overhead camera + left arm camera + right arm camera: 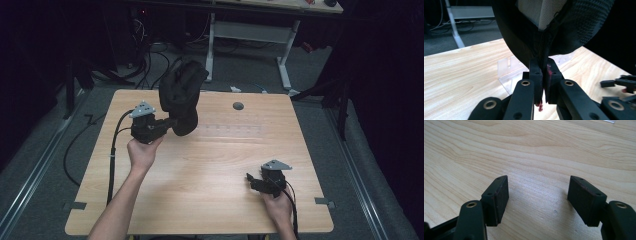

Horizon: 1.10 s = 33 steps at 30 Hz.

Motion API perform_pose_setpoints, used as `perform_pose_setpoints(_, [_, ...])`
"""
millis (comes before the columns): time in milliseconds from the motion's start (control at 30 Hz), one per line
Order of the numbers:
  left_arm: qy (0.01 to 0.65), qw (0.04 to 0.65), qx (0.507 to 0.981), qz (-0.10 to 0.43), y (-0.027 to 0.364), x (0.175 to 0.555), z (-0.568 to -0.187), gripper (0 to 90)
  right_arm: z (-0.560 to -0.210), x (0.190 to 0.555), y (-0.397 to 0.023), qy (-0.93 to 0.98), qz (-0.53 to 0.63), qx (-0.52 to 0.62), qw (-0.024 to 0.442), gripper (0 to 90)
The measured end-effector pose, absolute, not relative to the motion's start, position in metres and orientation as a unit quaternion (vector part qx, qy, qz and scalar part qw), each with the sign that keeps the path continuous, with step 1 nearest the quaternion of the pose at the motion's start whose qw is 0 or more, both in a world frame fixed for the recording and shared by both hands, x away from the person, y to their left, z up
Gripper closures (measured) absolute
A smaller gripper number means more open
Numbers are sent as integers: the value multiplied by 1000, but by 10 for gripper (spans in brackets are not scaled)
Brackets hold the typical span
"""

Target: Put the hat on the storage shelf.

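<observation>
Pale wood grain runs across the table (529,150) under the right gripper (537,200), whose two black jaws stand wide apart with nothing between them, only bare board. In the high view this right gripper (257,181) sits low near the table's near right corner, held in the person's right hand (279,206).

Farther in and to the left, the left hand (142,152) holds the left gripper (170,124) above the table's left half. Its jaws are pinched tight on the lower edge of a black shoe (181,95), which is lifted clear of the board and rises upright above the jaws. In the left gripper view the shoe (524,32) hangs over the left gripper (543,72), a thin fold of it caught between the pads, with a light mesh lining showing higher up.

Beyond the jaws a clear plastic stand (507,72) rests on the wood. At the far edge sits a small grey disc (238,106).
</observation>
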<state>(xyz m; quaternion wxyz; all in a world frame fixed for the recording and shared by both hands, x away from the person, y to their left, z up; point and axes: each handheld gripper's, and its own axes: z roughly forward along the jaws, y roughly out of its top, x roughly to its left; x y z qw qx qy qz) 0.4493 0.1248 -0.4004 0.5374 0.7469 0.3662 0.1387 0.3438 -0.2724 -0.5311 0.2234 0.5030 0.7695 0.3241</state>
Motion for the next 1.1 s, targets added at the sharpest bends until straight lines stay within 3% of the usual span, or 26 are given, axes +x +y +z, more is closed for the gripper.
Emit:
perform_pose_setpoints(667, [372, 504, 762, 161, 101, 471, -423, 863, -531, 343, -272, 769, 324, 504, 224, 333])
perform_pose_setpoints(1100, [379, 492, 770, 144, 97, 475, -442, 858, -531, 343, -272, 768, 324, 504, 223, 332])
